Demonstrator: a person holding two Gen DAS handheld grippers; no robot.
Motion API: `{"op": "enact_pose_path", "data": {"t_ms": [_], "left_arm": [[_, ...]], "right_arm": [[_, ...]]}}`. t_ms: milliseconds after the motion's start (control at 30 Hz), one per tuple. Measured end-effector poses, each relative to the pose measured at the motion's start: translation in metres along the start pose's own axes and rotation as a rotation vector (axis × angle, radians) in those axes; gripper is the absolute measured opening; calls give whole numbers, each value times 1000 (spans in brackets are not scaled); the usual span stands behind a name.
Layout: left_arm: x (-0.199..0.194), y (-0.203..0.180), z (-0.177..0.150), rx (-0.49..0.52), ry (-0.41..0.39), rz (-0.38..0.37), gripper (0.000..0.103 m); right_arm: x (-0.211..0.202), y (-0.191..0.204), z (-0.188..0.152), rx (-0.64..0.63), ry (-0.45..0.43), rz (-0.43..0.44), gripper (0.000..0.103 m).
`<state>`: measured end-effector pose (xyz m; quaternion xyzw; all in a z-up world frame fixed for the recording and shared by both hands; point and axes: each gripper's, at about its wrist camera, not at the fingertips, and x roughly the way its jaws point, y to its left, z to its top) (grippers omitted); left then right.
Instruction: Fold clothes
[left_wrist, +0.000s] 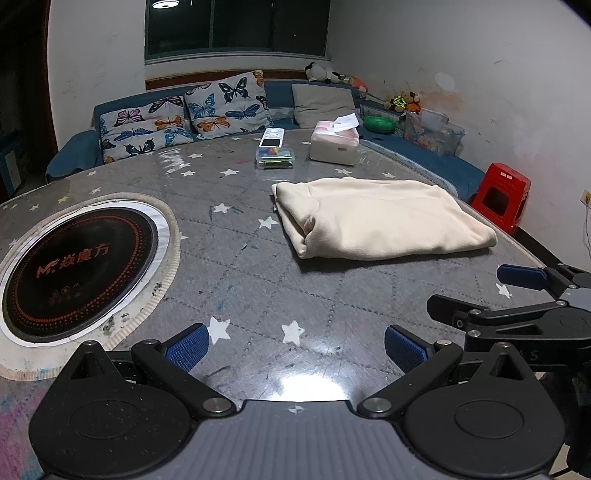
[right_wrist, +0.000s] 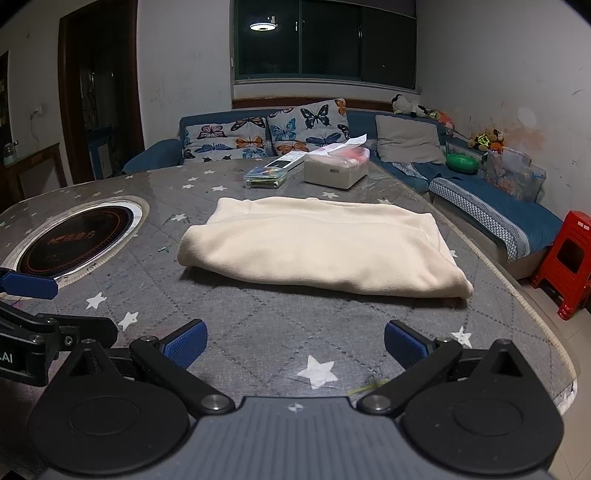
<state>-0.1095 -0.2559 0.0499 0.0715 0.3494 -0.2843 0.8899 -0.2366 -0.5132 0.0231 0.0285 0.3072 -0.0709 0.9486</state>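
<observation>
A cream garment (left_wrist: 380, 218) lies folded into a thick rectangle on the grey star-patterned table (left_wrist: 258, 280). It also shows in the right wrist view (right_wrist: 317, 247), straight ahead of the right gripper. My left gripper (left_wrist: 295, 345) is open and empty, low over the table, with the garment ahead to its right. My right gripper (right_wrist: 295, 345) is open and empty, a short way in front of the garment's near edge. Each gripper shows at the edge of the other's view, the right one (left_wrist: 524, 295) and the left one (right_wrist: 33, 314).
A round black induction cooktop (left_wrist: 81, 273) is set into the table at the left. A tissue box (left_wrist: 334, 144), a remote (left_wrist: 271, 138) and a small clear box (left_wrist: 275, 157) sit at the table's far side. A blue sofa (left_wrist: 258, 103) lies beyond, a red stool (left_wrist: 500, 192) at right.
</observation>
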Motion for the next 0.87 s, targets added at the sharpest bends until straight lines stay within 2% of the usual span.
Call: {"op": "enact_pose_path", "data": {"t_ms": [867], "left_arm": [[9,3,4,-5,10,13,103]], "right_arm": [[8,-2,-1,8,19,6,103]]}}
